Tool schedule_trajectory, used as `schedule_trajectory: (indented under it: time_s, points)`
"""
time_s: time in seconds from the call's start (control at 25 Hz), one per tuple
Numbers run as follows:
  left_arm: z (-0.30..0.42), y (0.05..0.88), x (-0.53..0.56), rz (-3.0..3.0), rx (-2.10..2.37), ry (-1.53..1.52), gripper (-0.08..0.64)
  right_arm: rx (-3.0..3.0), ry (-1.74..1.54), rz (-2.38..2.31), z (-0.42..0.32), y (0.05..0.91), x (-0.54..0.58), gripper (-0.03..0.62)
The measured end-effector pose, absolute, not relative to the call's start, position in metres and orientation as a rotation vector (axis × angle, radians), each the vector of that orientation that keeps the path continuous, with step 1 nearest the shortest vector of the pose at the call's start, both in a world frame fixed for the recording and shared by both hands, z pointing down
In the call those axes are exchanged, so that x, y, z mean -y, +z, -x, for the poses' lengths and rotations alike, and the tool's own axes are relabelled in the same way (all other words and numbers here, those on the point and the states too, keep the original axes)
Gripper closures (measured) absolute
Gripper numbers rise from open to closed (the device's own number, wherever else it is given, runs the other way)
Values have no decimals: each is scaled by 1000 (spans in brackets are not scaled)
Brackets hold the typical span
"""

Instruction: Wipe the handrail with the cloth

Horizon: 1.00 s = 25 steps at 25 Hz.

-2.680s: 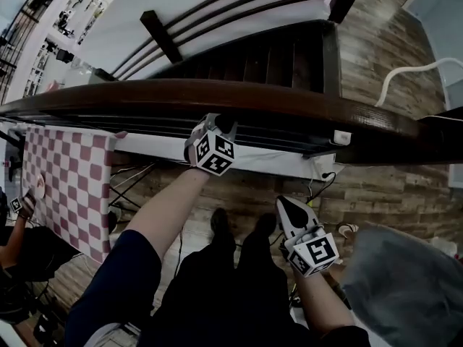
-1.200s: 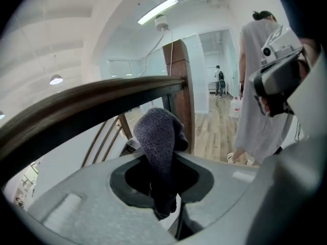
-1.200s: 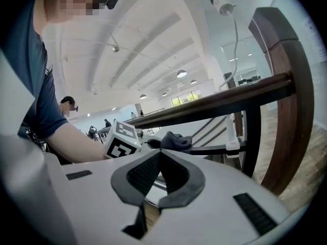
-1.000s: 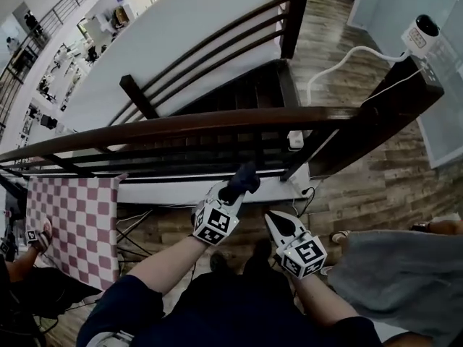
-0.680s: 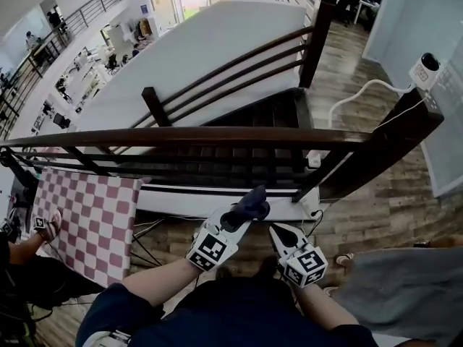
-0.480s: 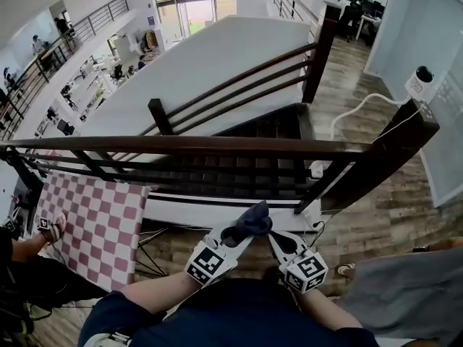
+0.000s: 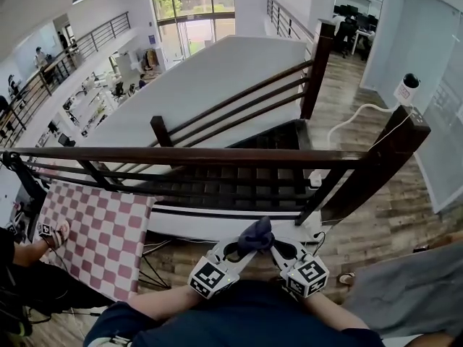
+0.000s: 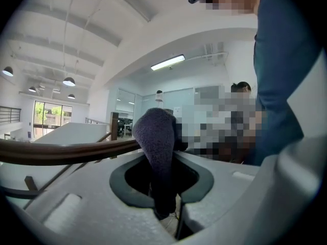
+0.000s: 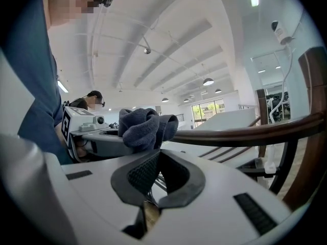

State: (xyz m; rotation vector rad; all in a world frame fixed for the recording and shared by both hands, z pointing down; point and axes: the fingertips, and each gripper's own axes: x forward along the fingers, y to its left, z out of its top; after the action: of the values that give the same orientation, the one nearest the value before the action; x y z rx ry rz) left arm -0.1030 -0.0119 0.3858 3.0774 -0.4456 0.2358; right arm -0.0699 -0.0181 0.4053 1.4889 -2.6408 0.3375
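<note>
Noted a dark blue-grey terry cloth [image 7: 255, 235] bunched and pinched between the jaws of the left gripper [image 7: 244, 246]. Confirmed in the left gripper view: cloth [image 8: 158, 147] running down through the hollow of the pads and bulging out past the tips. Read the jaws of the right gripper [image 7: 278, 246] as pressed together on nothing. In the right gripper view, found the hollow between its pads bare and the cloth [image 9: 145, 126] just beyond the tips; contact there not resolvable. Placed both grippers low, close to the torso, tips nearly meeting at the cloth. Located the dark brown wooden handrail [image 7: 188, 156] forward of the jaws and well apart from the cloth, no contact. Logged its long axis as crosswise, from the left edge of the head view to the thick dark corner post [image 7: 376, 168] on the right. Judged wiping not under way at this moment. Judged the coming move as a forward reach to lay the cloth on top of the rail, then strokes along that left-right axis. Ranked the left gripper as the working one, being the cloth holder; neither gripper appreciably nearer the rail.
</note>
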Motion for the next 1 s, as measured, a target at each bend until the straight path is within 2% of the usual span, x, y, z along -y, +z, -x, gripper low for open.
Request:
schedule_trajectory:
  time_s: [1.0]
  points:
    - [106,384,8,-3065,473,189,495,2649,322,-1427,81,412,10,581]
